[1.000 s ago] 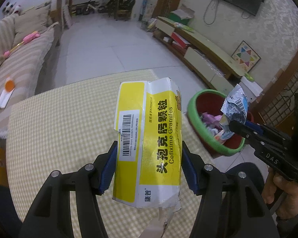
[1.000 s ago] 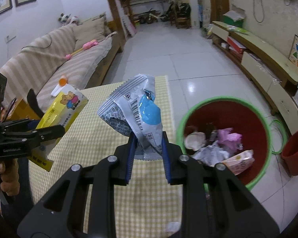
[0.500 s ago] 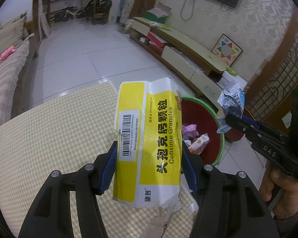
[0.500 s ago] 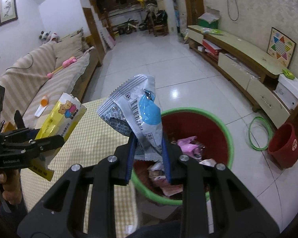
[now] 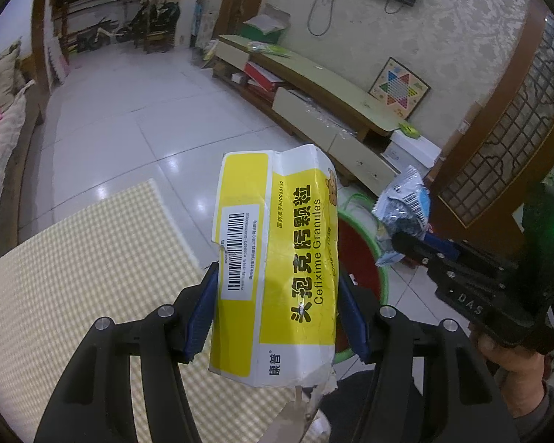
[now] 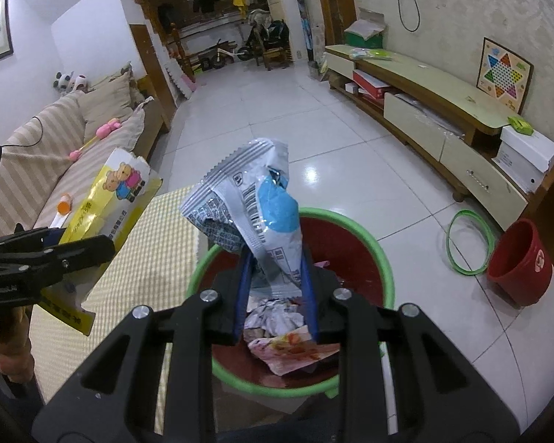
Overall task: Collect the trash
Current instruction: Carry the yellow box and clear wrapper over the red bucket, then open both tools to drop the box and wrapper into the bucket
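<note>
My left gripper [image 5: 275, 306] is shut on a yellow and white medicine box [image 5: 277, 258] and holds it upright over the table's right edge. The box also shows in the right wrist view [image 6: 107, 206]. My right gripper [image 6: 275, 295] is shut on a crumpled silver and blue snack wrapper [image 6: 255, 206], held right above the red bin with a green rim [image 6: 382, 254]. The bin holds crumpled paper and wrappers [image 6: 288, 332]. In the left wrist view the wrapper [image 5: 402, 210] is to the right of the box, and the bin [image 5: 382, 284] is partly hidden behind it.
A table with a yellow checked cloth [image 5: 92, 269] is at the left. A striped sofa [image 6: 37, 158] stands beyond it. A small red bucket [image 6: 519, 262] and a green hoop [image 6: 469, 243] lie on the tiled floor. A low TV cabinet [image 6: 443, 110] lines the right wall.
Both grippers have moved right, off the table toward the bin. The wrapper now hangs over the bin's opening. The box is nearer the table's edge. Both grips are unchanged.
</note>
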Demonstrator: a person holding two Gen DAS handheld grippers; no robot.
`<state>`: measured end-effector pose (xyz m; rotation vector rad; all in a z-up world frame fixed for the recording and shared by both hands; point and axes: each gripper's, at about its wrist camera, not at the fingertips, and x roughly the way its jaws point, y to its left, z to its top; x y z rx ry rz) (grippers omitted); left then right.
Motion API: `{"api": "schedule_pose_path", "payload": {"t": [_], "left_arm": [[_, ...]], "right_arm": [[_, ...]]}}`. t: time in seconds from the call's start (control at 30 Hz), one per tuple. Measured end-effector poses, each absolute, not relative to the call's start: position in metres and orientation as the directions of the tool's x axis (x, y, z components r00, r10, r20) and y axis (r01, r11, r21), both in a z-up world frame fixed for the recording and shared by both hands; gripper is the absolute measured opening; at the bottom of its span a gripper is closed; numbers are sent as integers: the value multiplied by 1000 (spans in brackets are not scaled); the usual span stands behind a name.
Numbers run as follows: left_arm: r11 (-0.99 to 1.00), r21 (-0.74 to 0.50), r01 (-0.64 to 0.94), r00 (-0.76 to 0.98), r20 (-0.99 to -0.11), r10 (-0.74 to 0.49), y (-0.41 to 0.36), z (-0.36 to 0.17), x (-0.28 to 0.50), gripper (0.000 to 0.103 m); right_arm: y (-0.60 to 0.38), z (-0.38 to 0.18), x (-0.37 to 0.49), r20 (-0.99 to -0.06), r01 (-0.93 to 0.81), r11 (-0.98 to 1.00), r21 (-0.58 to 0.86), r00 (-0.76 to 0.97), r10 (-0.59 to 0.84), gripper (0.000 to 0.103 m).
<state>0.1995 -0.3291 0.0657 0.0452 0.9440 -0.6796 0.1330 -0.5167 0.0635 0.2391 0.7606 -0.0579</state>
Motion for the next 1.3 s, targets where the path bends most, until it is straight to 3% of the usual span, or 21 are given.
{"api": "schedule_pose_path", "payload": {"t": [0.93,1.2,1.3], "left_arm": [[776,-282,564,315,-796,-518,-397,27,216,59],[787,-285,546,305,-808,-504,-398,16,220,69],[797,-282,535,317,-807,-499,-394,15,222,82]], "right_arm": [[-555,18,134,-729,190,949,252,683,57,25],[-559,15,137,-734,194,947,255,677,59,25],[-559,14,137,-735,192,948,254,676,59,25]]}}
